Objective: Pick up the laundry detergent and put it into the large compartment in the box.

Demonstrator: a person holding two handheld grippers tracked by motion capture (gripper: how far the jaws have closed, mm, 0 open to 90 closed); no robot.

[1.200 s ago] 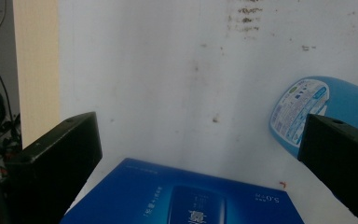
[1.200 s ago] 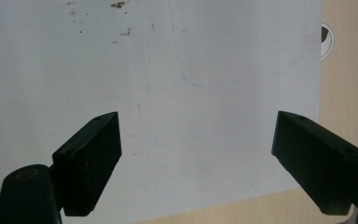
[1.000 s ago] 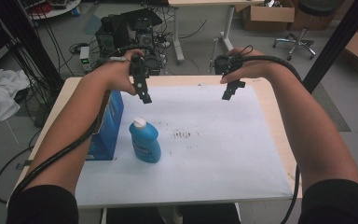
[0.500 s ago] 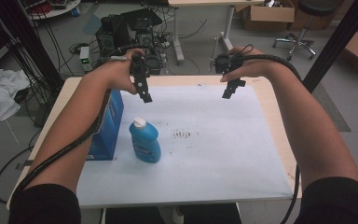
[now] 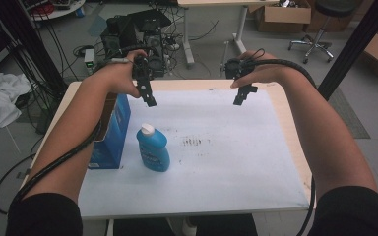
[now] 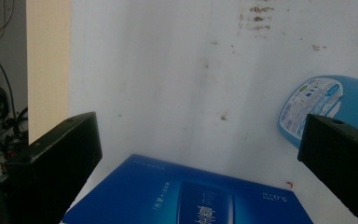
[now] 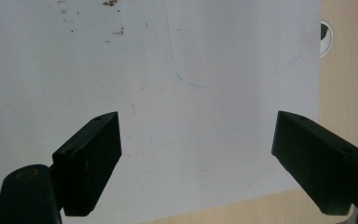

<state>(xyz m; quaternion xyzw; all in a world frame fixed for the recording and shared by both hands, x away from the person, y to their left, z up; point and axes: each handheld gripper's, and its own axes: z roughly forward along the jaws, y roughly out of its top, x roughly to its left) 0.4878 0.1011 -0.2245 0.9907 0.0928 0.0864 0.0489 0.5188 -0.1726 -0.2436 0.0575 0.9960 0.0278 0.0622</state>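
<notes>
Hardly moved since the earlier frames: both arms raised at the far edge of the desk (image 5: 285, 128), same height, same spacing.

At far left, blue box (image 5: 109, 133) upright near the desk's left edge, partly behind the left forearm; seen from above in the left gripper view (image 6: 186, 196), directly under that camera. Just to its right, blue bottle (image 5: 153, 148) with white cap, upright, near the box, whether touching cannot be told; label end at the right edge of the left gripper view (image 6: 324, 105). Probably set side by side so either can be taken from above without disturbing the other.

Left tool (image 5: 149, 101) held high above the box's far end, jaws spread wide, nothing between them. Likely poised for a descent onto box or bottle.

Farther right, stained white sheet (image 5: 216, 162) bare, a few dark specks near the middle.

Right tool (image 5: 238, 100) held aloft over the far right of the sheet, jaws likewise spread and empty (image 7: 196, 154), well apart from both blue things. Seemingly parked, waiting its turn.
</notes>
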